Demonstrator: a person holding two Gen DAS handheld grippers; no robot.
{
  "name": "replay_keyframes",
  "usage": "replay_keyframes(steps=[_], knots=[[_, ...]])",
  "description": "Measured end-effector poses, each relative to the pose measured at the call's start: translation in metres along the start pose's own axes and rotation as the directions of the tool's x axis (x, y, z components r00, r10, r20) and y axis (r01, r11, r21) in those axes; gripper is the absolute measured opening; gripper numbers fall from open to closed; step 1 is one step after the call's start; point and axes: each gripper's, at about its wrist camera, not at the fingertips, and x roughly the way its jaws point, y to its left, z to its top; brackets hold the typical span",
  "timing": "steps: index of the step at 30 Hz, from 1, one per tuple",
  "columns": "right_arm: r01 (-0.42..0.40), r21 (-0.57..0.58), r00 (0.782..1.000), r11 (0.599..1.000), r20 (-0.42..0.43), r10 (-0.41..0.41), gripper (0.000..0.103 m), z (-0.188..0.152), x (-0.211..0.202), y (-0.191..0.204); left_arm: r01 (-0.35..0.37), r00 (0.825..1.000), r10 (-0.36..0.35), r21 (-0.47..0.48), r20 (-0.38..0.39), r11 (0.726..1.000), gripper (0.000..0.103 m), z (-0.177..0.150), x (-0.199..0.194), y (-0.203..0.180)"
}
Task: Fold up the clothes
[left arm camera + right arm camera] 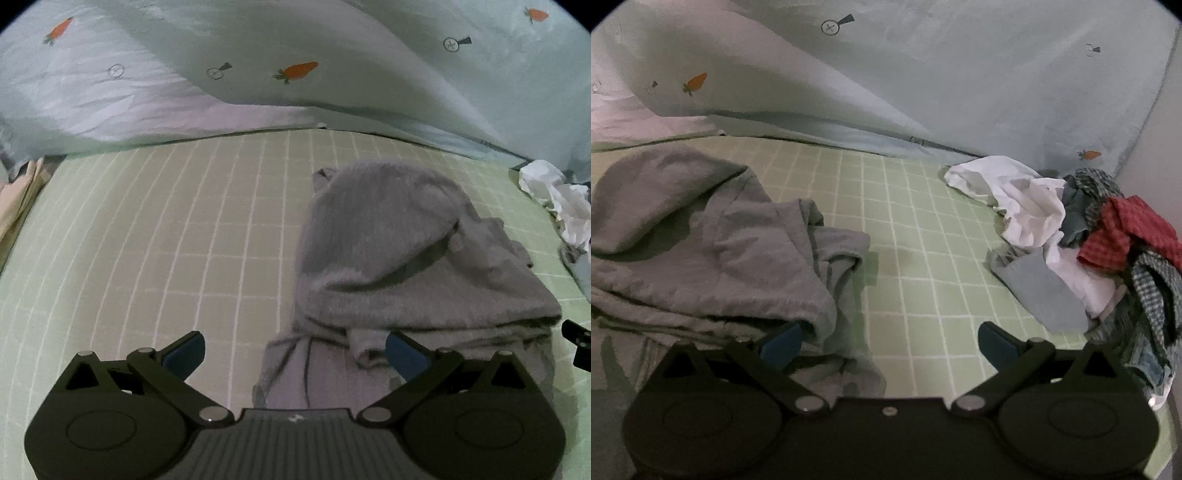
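Grey crumpled knit garment point(406, 258) hides my right hand-held gripper point(890, 339) finger; both grippers, left hand-held gripper point(295, 347) included, gape wide, empty; mixed clothes pile point(1089, 240) nearby on the bed.

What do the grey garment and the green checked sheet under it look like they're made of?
The grey garment looks like soft knit fabric, perhaps cotton jersey or fleece: matte, slightly fuzzy, slumping in thick, rounded folds. The green checked sheet looks like thin woven cloth, probably cotton: flat, matte, with a fine white grid. Neither can be told for certain.
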Motion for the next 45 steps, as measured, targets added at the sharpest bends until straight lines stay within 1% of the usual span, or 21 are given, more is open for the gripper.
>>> replay_keyframes(steps=[4,8,10,12,16,19,23,26,30,32,35,38,40,41,43,44,45], knots=[[-0.005,0.011,1.000,1.000,0.014,0.005,0.103,-0.010,-0.016,-0.002,-0.008,1.000,0.008,-0.015,0.006,1.000,0.103,-0.020,-0.016,0.006],[0.003,0.015,1.000,1.000,0.023,-0.004,0.103,-0.026,-0.035,-0.004,-0.007,1.000,0.007,-0.037,0.002,0.999,0.103,-0.041,-0.029,0.012],[0.011,0.010,1.000,1.000,0.017,-0.011,0.103,-0.038,-0.043,-0.004,0.005,1.000,-0.005,-0.045,0.004,0.999,0.103,-0.052,-0.036,0.015],[0.006,0.014,1.000,1.000,-0.008,-0.006,0.103,-0.052,-0.049,-0.005,0.017,1.000,-0.017,-0.052,-0.001,0.998,0.103,-0.063,-0.042,0.016],[-0.030,0.036,0.996,0.999,-0.079,0.033,0.103,-0.078,-0.055,-0.009,0.007,0.999,-0.009,-0.069,-0.031,0.998,0.103,-0.083,-0.049,0.020],[-0.067,0.081,0.990,0.994,-0.122,0.077,0.103,-0.094,-0.057,-0.013,0.004,0.998,-0.009,-0.081,-0.056,0.997,0.103,-0.097,-0.052,0.024],[-0.107,0.129,0.976,0.986,-0.176,0.129,0.103,-0.119,-0.059,-0.014,-0.021,0.995,0.014,-0.069,-0.102,0.997,0.103,-0.116,-0.048,0.026],[-0.129,0.158,0.961,0.979,-0.225,0.163,0.103,-0.140,-0.060,-0.013,-0.025,0.990,0.017,-0.056,-0.138,0.998,0.103,-0.130,-0.043,0.027],[-0.130,0.183,0.957,0.974,-0.233,0.172,0.103,-0.158,-0.067,-0.012,-0.012,0.984,0.004,-0.047,-0.178,0.999,0.103,-0.145,-0.037,0.027],[-0.150,0.188,0.954,0.971,-0.231,0.193,0.103,-0.163,-0.068,-0.011,-0.006,0.980,-0.003,-0.043,-0.197,0.999,0.103,-0.153,-0.034,0.027],[-0.209,0.204,0.940,0.956,-0.228,0.254,0.103,-0.169,-0.071,-0.006,0.003,0.975,-0.010,-0.032,-0.222,0.999,0.103,-0.163,-0.030,0.026],[-0.239,0.172,0.939,0.956,-0.210,0.273,0.103,-0.174,-0.076,0.007,0.002,0.978,0.002,0.021,-0.209,1.000,0.103,-0.167,-0.028,0.019],[-0.264,0.161,0.934,0.951,-0.205,0.294,0.103,-0.175,-0.079,0.014,0.009,0.979,0.000,0.042,-0.203,0.999,0.102,-0.169,-0.028,0.014],[-0.273,0.150,0.932,0.950,-0.204,0.300,0.103,-0.175,-0.081,0.019,0.018,0.980,-0.007,0.051,-0.200,0.999,0.101,-0.169,-0.027,0.012],[-0.292,0.121,0.928,0.949,-0.203,0.312,0.102,-0.174,-0.084,0.027,0.042,0.982,-0.027,0.079,-0.185,0.996,0.094,-0.171,-0.028,0.006],[-0.301,0.116,0.927,0.947,-0.200,0.319,0.101,-0.174,-0.085,0.029,0.043,0.984,-0.024,0.109,-0.175,0.993,0.089,-0.172,-0.029,0.001],[-0.308,0.112,0.925,0.945,-0.197,0.325,0.098,-0.174,-0.087,0.029,0.046,0.986,-0.023,0.136,-0.164,0.990,0.082,-0.173,-0.030,-0.003]])
